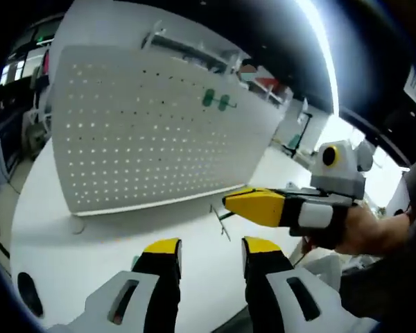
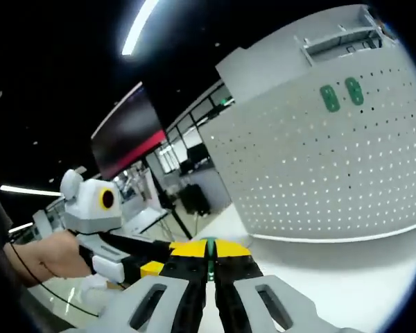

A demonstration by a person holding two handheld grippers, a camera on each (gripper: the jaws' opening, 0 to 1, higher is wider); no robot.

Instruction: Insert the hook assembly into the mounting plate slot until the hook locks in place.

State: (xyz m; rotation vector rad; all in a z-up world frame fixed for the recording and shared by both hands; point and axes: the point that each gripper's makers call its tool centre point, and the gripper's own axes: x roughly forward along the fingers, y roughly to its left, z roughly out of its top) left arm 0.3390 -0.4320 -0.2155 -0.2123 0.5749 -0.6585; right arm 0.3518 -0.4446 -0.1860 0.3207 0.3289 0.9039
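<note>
On the near white table (image 1: 90,243), left gripper (image 1: 211,251) jaws wide apart, right gripper (image 2: 209,258) pinched on a green hook (image 2: 209,244), no readable writing, far behind a white pegboard (image 1: 145,132) bearing two green hooks (image 1: 217,100).

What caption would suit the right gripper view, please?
Right hand-held gripper shut on a green hook, facing the white pegboard.
</note>
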